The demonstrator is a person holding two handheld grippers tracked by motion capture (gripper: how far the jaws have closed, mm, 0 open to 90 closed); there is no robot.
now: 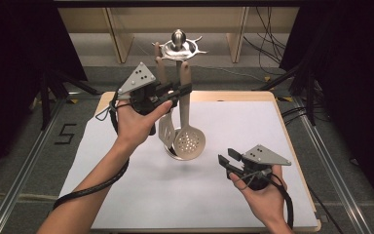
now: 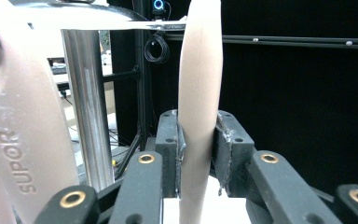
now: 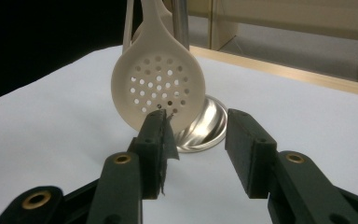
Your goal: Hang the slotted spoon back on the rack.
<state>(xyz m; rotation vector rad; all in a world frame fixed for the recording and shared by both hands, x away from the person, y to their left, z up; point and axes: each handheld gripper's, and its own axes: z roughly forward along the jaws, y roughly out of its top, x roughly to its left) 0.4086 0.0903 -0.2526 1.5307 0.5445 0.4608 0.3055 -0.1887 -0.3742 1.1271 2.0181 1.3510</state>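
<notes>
Item: skimmer [image 1: 190,141], hung from the utensil stand [image 1: 177,48] at mid-desk [image 1: 126,195], beside a slotted turner [image 1: 166,130]. Long axis vertical; handle [image 2: 199,93] up at the hook, perforated bowl down near the stand base [image 3: 209,126].

Left gripper [image 1: 182,90]: my fingers [image 2: 170,144] pinch the handle from either side, high on the shaft. This hand is nearer, already on it.

Right gripper [image 3: 196,140]: fingers spread, holding nothing, low above the desk, aimed at the bowl ahead but apart from it.

I judge a lift off the hook comes next.

A beige skimmer [image 1: 189,139] hangs upright from a steel rack [image 1: 177,48], its handle clamped in the left hand-held gripper [image 1: 182,90].
</notes>
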